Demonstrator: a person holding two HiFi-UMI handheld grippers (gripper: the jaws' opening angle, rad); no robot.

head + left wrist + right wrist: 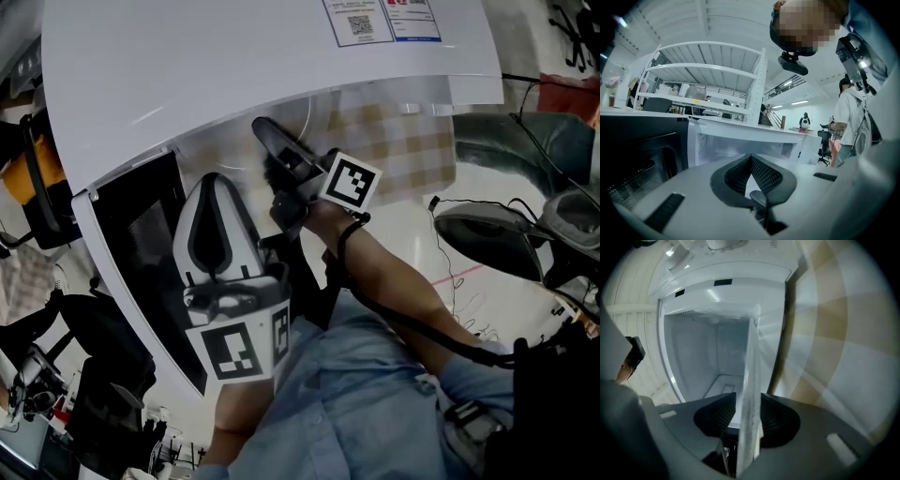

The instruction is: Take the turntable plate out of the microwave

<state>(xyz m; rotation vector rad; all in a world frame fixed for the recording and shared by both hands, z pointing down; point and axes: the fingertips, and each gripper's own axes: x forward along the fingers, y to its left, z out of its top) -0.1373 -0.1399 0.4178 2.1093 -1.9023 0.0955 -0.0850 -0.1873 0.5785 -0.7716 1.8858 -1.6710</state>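
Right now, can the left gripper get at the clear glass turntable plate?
Probably not cleanly. The plate stands between the right gripper's parted jaws before the white microwave's open cavity, and that gripper and forearm lie across the way. The left gripper is shut.

- The head view looks steeply down from above the microwave [234, 66]. Its white top fills the upper frame, and the left gripper [214, 183] and right gripper [272, 141] sit close below, mid-frame.
- The left gripper view rides low behind its own jaws, facing roughly level. The open cavity [740, 140] is near at centre, with shelving [703, 70] and the room far beyond.
- The right gripper view sits very close to the cavity mouth, looking straight in along its jaws.
- Both gripper views share the cavity.
- The head view and left gripper view share the dark door [141, 234].
- The head view and right gripper view share the checked surface [412, 141] at frame right.
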